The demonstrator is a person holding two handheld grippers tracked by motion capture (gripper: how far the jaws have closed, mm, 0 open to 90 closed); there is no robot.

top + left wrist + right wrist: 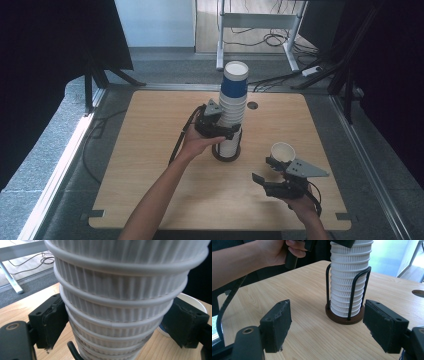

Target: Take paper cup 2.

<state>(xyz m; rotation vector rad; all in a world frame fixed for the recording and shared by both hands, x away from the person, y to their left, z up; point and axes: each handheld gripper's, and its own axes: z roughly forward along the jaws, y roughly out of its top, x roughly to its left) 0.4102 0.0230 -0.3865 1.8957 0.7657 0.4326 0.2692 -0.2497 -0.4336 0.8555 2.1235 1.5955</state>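
Likely light, crushable ribbed cup stack (pixel 231 115) (paper?): L gripper (pixel 218 127) clasps mid-stack w/ gentle squeeze; R gripper (pixel 272 175) gapes empty

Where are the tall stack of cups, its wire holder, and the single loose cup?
stack of cups (pixel 232 107), high view, ribbed white middle.
wire holder (pixel 352 293), right gripper view, upright black rod.
loose cup (pixel 283 151), high view, open rim.

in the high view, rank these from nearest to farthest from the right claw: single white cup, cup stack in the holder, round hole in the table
1. single white cup, just beyond the right claw.
2. cup stack, left of it, mid-table.
3. round hole, toward the far edge.
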